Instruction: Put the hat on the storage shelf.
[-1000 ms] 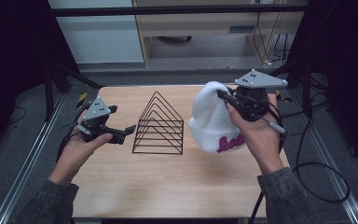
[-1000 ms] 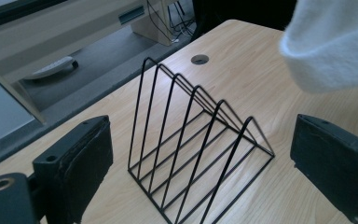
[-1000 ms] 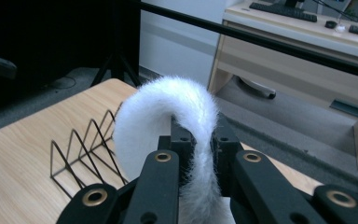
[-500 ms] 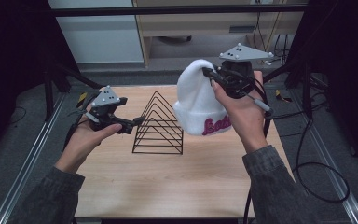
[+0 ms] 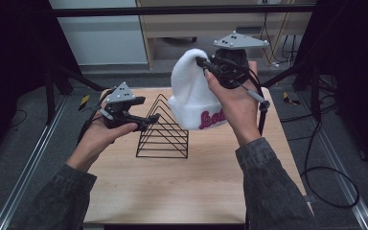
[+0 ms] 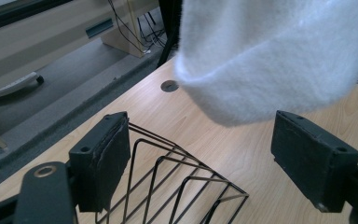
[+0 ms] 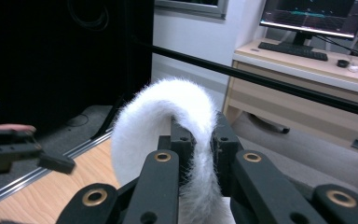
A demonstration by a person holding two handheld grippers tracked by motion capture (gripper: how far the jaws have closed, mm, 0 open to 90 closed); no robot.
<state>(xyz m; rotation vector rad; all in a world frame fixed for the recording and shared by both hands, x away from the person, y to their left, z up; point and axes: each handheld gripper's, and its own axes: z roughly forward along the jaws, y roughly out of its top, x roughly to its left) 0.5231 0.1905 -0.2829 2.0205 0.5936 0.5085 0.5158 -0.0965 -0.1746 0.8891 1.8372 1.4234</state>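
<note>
Your left gripper [image 5: 141, 122] hovers at the rack [image 5: 163, 129], its jaws apart with nothing between them, and they have just been closing. Your right gripper [image 5: 202, 62] is clamped on the top of the hat [image 5: 191, 96], which hangs above the table [image 5: 172, 182].

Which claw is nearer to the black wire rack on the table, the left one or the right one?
Left. The left claw, jaws just closing with nothing pressed between them, sits at the wire rack's left side. The right claw is up above it, shut on the white beanie.
</note>
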